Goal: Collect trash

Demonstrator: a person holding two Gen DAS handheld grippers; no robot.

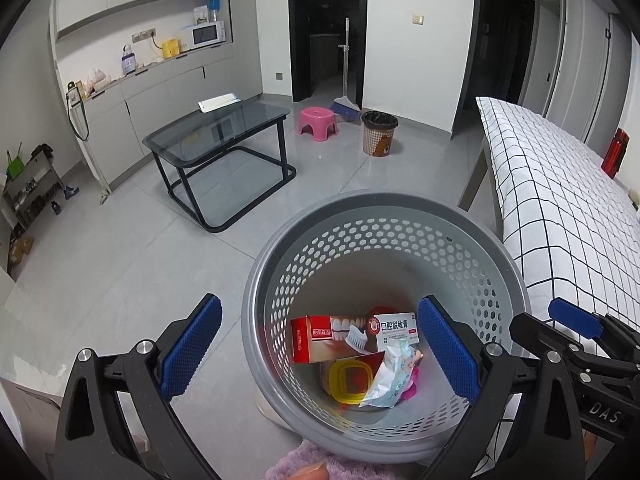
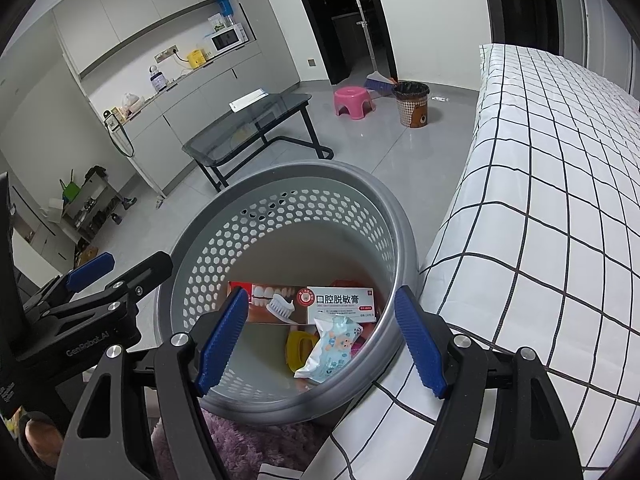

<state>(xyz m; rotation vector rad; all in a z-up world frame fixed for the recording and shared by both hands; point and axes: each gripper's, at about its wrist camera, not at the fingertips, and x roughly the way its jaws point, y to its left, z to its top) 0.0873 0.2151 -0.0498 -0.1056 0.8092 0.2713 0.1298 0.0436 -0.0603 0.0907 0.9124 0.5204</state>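
1. Your left gripper (image 1: 320, 346) and right gripper (image 2: 322, 344) both hang spread and empty over the grey basket (image 1: 372, 210).
2. The basket is round plastic with honeycomb perforations (smooth rim); in it lie a toothpaste box (image 2: 304, 304), a yellow lid (image 1: 348, 380) and a crinkled wrapper (image 2: 330, 354).
3. A checked bedsheet (image 2: 540, 200) lies beside the basket; a purple fuzzy cloth (image 2: 240, 446) lies below it.

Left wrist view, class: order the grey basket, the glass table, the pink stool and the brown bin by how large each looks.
1. grey basket, nearest the camera
2. glass table
3. pink stool and brown bin: too alike to rank
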